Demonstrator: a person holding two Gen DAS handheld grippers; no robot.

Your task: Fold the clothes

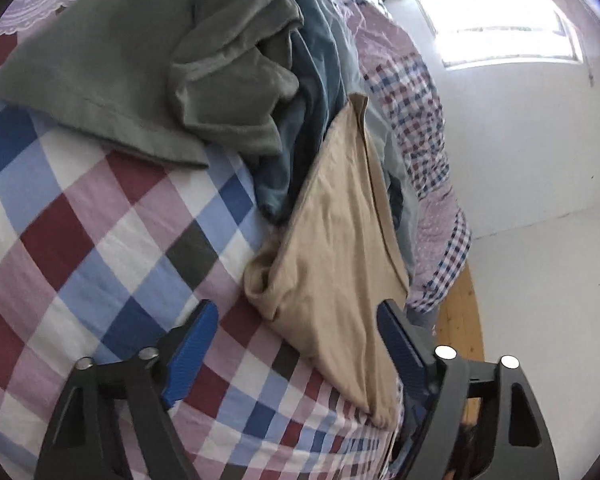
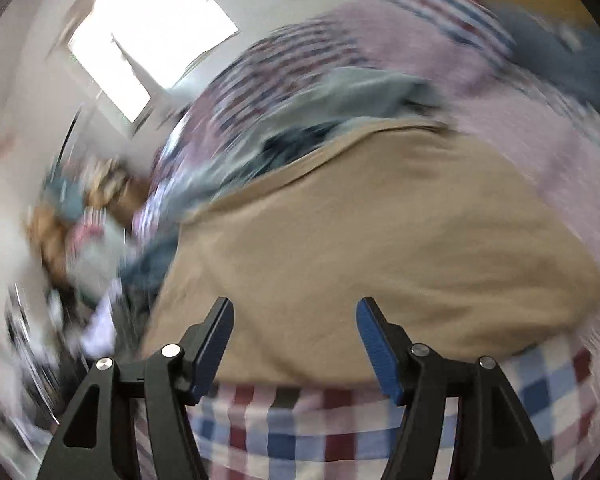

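both hand-held grippers, left (image 1: 296,344) and right (image 2: 294,340), gaped wide over a crumpled tan cotton garment (image 1: 336,240) on the checked bedsheet (image 1: 100,232); a grey-green sweatshirt (image 1: 140,60) lay nearby.

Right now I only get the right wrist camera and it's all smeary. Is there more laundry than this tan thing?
Observer: Yes. Past the tan garment a grey-green garment lies on the checked bedsheet.
Operator: Anything else in that heap?
Observer: A teal garment is bunched between the grey-green one and the tan one.
Operator: Is my other claw grabbing something?
Observer: No. The left claw is open, with the tan garment's near corner between its fingers, not pinched.
Operator: And this claw?
Observer: The right claw is open too, over the tan garment's near edge.
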